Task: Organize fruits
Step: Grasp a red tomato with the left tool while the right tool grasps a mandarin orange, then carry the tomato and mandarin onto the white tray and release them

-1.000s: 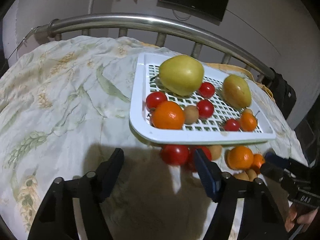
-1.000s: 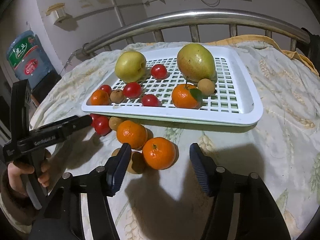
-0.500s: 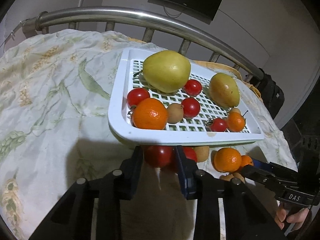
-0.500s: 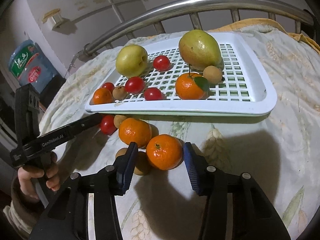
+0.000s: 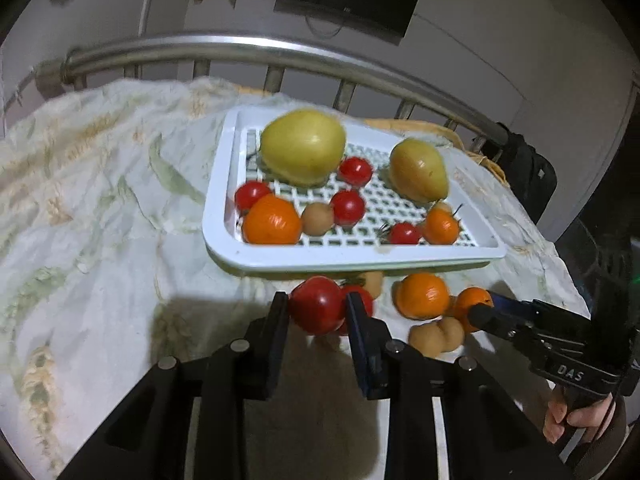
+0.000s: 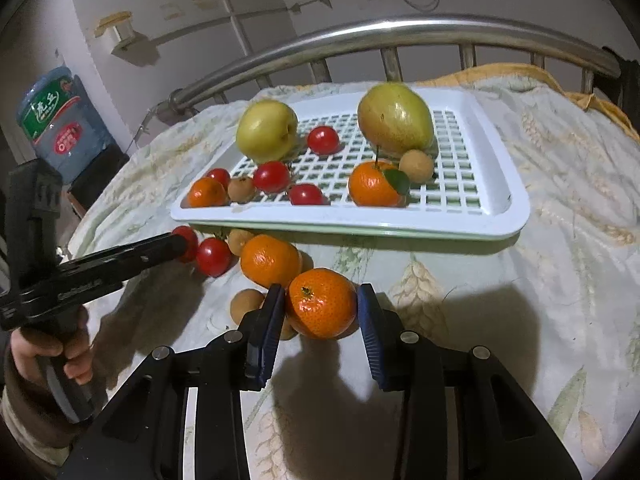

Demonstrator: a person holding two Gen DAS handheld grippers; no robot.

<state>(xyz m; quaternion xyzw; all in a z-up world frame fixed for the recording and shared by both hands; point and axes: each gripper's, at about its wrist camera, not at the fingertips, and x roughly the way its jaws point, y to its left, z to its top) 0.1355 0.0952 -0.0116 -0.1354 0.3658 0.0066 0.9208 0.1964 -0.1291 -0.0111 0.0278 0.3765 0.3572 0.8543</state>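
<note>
A white slotted tray on the bed holds two pears, cherry tomatoes, two oranges and small brown fruits. In front of it lie loose fruits. My left gripper is shut on a red tomato just before the tray's near edge. My right gripper is shut on an orange. Another orange, a tomato and brown fruits lie beside it. Each gripper shows in the other's view, the right one in the left wrist view and the left one in the right wrist view.
A leaf-print sheet covers the bed. A metal bed rail curves behind the tray. A water bottle stands at the far left. A dark bag sits at the right beyond the rail.
Both grippers moved forward and closed, the left onto the red tomato and the right onto the orange. The left view has lifted a little.
</note>
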